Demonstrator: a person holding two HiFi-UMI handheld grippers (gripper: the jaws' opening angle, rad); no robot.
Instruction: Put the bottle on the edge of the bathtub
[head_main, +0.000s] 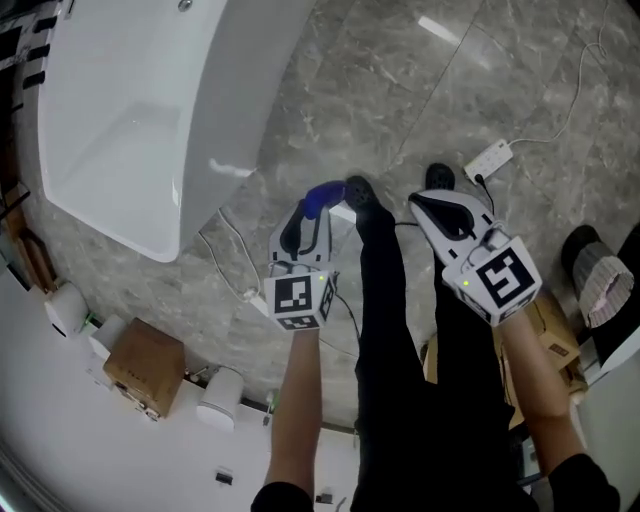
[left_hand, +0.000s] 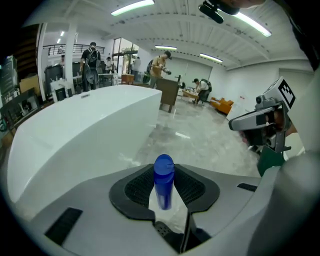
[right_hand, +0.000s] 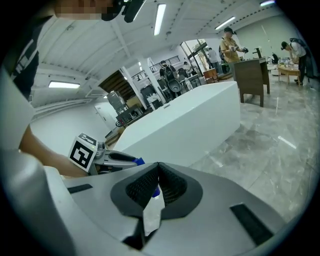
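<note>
A blue bottle is clamped between the jaws of my left gripper, held above the marble floor just right of the white bathtub. In the left gripper view the bottle stands upright between the black pads, with the tub's side ahead on the left. My right gripper hovers to the right, apart from the bottle. Its jaws meet at the tips with nothing between them. From there I see the left gripper and the tub beyond.
A power strip with a white cable lies on the floor at right. A cardboard box and white fittings sit by the wall below the tub. The person's black-trousered legs stand between the grippers. People and desks stand far back.
</note>
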